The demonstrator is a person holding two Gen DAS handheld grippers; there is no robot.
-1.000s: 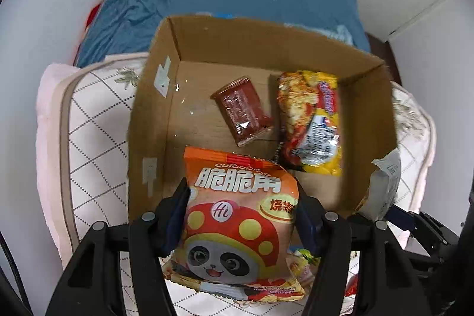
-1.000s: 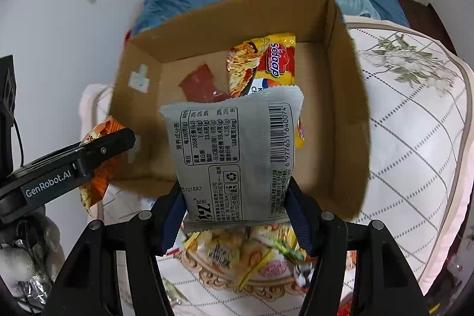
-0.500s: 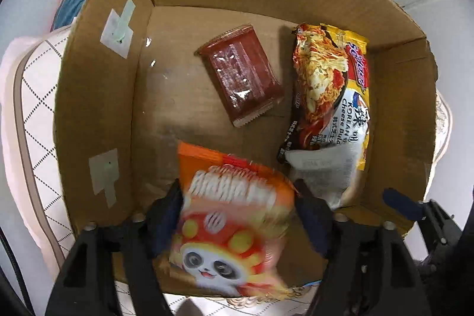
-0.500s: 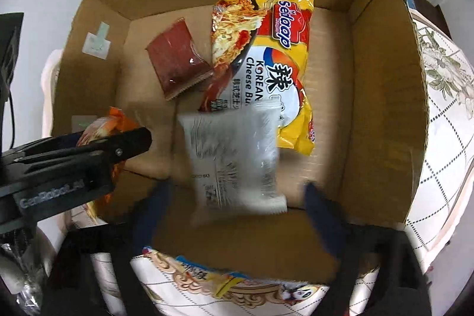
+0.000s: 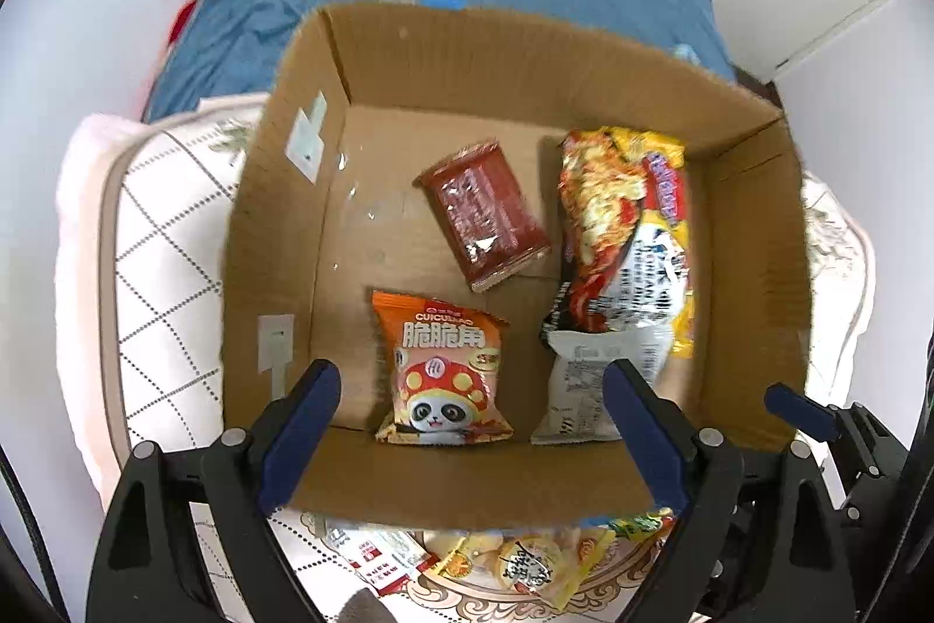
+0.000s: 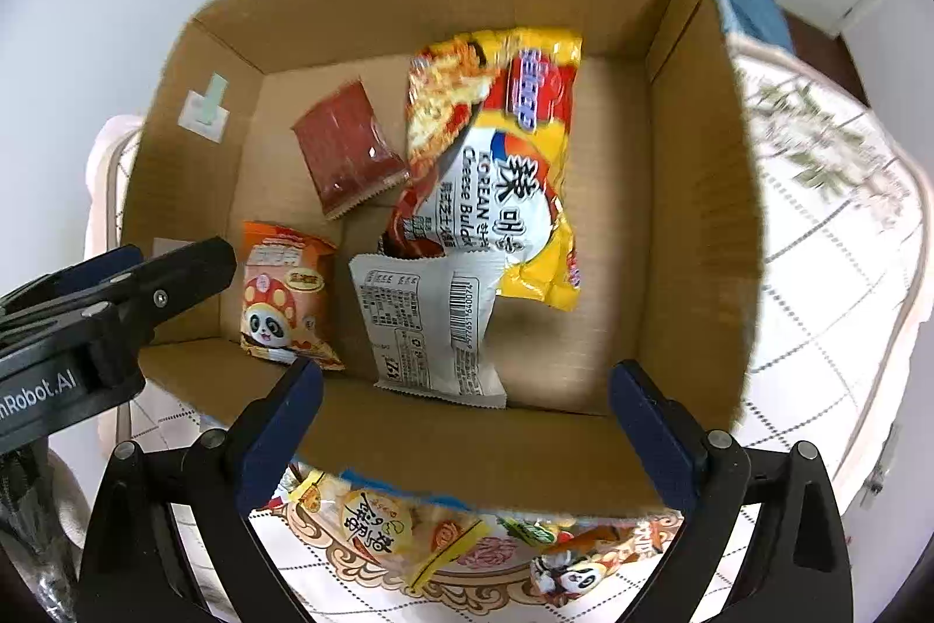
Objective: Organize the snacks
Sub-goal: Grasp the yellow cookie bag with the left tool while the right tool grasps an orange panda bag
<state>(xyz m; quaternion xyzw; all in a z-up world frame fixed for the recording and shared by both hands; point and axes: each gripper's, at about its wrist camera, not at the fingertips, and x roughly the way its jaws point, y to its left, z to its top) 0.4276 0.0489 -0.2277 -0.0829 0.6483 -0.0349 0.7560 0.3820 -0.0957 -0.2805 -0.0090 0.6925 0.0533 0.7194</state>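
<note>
Bed covers are sagging under the brown cardboard box (image 5: 513,56), so it could tip while both grippers' fingers (image 5: 300,410), freshly spread, are gripping nothing above the orange panda snack bag (image 5: 446,372) and the silver packet (image 6: 435,325).

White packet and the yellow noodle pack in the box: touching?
Touching. The right wrist view shows the white packet with its top edge overlapping the lower end of the yellow noodle pack, no gap between them.

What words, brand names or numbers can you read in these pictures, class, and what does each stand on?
"CUICUIJIAO" and "Hi": orange panda snack bag.
"KOREAN" and "Cheese Buldak": yellow noodle packet; its blue brand logo is blurred.
"6977651640074", roughly, under the barcode: white packet; its table print is too small.
"nRobot.AI", cut off at the edge: left tool.
Dark red packet: nothing readable.
Packets outside the cardboard box: too small to read.
</note>
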